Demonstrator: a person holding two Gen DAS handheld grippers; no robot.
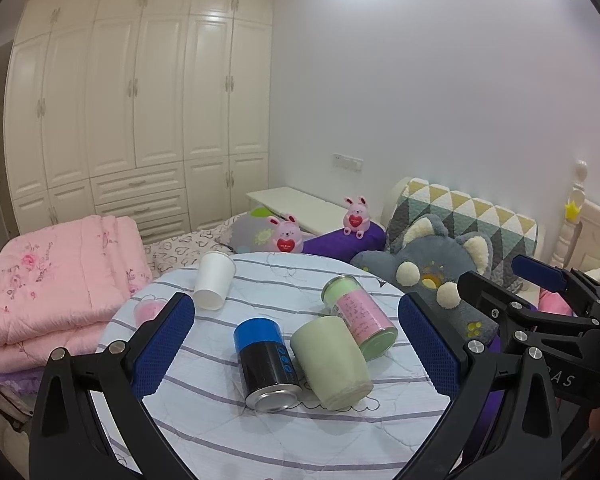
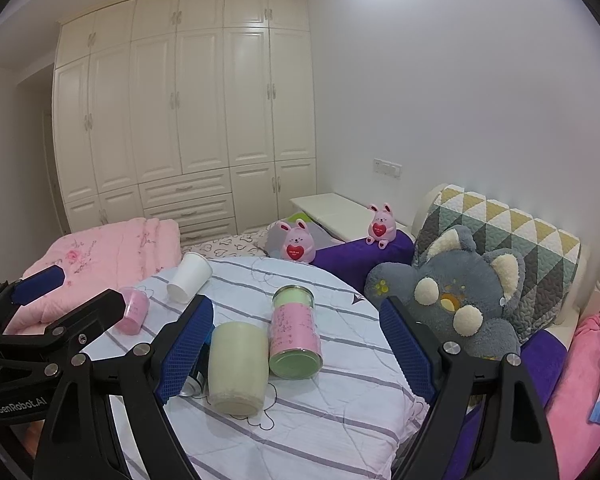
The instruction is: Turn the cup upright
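Observation:
A pale green cup stands upside down on the round table with the striped cloth; it also shows in the right wrist view. A blue-and-black can lies on its side next to it. A pink-and-green jar lies on its side. A white paper cup and a small pink cup stand upside down farther back. My left gripper is open above the can and green cup. My right gripper is open above the cup and jar.
A folded pink quilt lies left of the table. A grey cat plush, purple cushion and pink bunny toys sit behind and right. White wardrobes line the back wall.

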